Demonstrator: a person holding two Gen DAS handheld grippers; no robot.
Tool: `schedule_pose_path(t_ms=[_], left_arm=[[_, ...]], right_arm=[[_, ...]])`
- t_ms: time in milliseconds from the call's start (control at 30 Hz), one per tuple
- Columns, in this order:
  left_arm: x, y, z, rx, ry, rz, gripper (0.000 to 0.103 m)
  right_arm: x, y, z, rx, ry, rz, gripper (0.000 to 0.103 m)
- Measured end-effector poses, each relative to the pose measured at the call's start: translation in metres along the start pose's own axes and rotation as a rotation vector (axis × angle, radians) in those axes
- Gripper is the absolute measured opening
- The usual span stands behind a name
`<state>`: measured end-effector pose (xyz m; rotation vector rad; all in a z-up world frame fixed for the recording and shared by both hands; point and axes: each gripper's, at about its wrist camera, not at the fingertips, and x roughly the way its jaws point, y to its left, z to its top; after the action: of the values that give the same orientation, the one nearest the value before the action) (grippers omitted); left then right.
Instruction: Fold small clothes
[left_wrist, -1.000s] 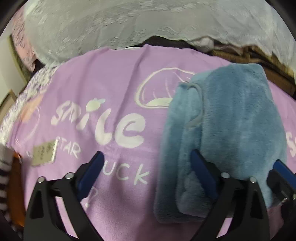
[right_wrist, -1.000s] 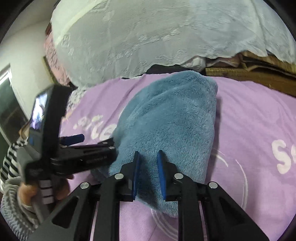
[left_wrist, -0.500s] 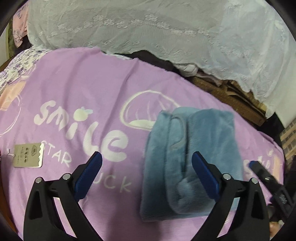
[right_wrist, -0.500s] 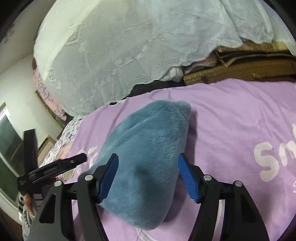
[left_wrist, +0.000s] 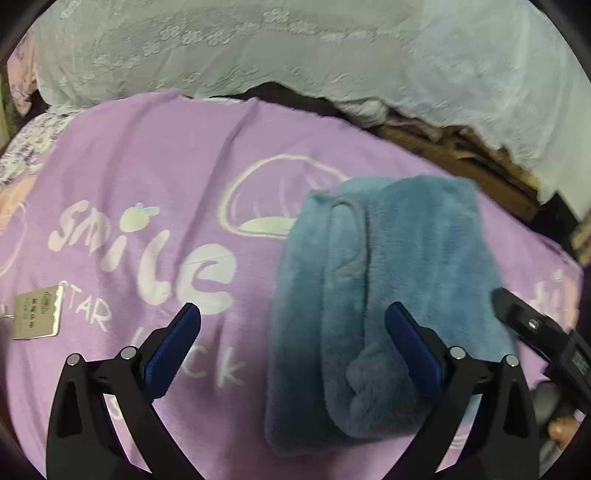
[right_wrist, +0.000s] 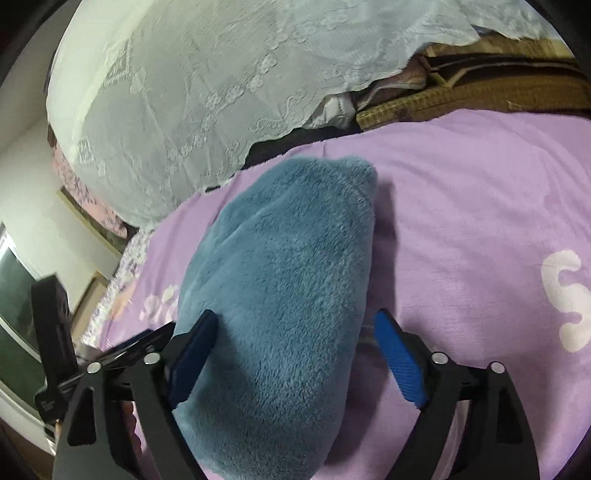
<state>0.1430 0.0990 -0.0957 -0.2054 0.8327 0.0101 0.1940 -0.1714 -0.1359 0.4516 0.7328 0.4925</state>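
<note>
A folded blue fleece garment lies on the purple blanket. In the left wrist view my left gripper hangs open above the blanket, and its right finger stands over the garment's left part. It holds nothing. In the right wrist view the same garment bulges up between the blue pads of my right gripper. Its jaws are opening; the right pad stands apart from the fleece and the left pad is at its side. The right gripper's black body shows at the right edge of the left wrist view.
A white lace cover is heaped along the back of the bed, with brown woven mats beside it. A paper tag lies on the blanket at the left. The blanket stretches on to the garment's right. A window is at the far left.
My right gripper's jaws went from nearly shut on the fleece to wide apart, letting it go, and the gripper drew back. The left gripper stayed open.
</note>
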Motion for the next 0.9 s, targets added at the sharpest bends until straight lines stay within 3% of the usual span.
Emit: schedule_pose_path(t_ms=[133,233,267,300,333,367,400,500,700,900], left_arm=[[0.012,0.002,-0.002,-0.022,0.026,-0.06,0.098],[0.042,0.013,-0.003,-0.108,0.13,-0.209,0.099],[0.055,0.022,-0.003,-0.172,0.18,-0.3,0.099],[0.059,0.026,-0.004,-0.197,0.191,-0.339,0.092],[0.059,0.028,-0.004,-0.199,0.188,-0.398,0.082],[0.056,0.027,-0.005,-0.187,0.188,-0.448,0.059],[0.048,0.024,-0.005,-0.172,0.171,-0.444,0.051],[0.031,0.016,-0.007,-0.122,0.123,-0.408,0.042],[-0.031,0.031,-0.015,-0.146,0.025,-0.386,0.041],[-0.114,0.062,-0.037,-0.119,-0.069,-0.228,0.041]], right_arm=[[0.018,-0.009,-0.002,0.07,0.048,0.068,0.095],[0.037,-0.015,-0.005,0.113,0.097,0.114,0.095],[0.04,-0.016,-0.007,0.125,0.107,0.138,0.092],[0.042,-0.015,-0.008,0.13,0.111,0.162,0.078],[0.04,-0.011,-0.01,0.118,0.103,0.155,0.072],[0.036,-0.003,-0.011,0.076,0.087,0.14,0.069],[0.032,0.003,-0.012,0.054,0.075,0.138,0.064],[0.017,0.021,-0.014,0.039,0.045,0.163,0.059],[-0.011,0.064,-0.025,-0.001,0.026,0.265,0.059],[-0.023,0.122,-0.055,-0.037,0.085,0.403,0.058]])
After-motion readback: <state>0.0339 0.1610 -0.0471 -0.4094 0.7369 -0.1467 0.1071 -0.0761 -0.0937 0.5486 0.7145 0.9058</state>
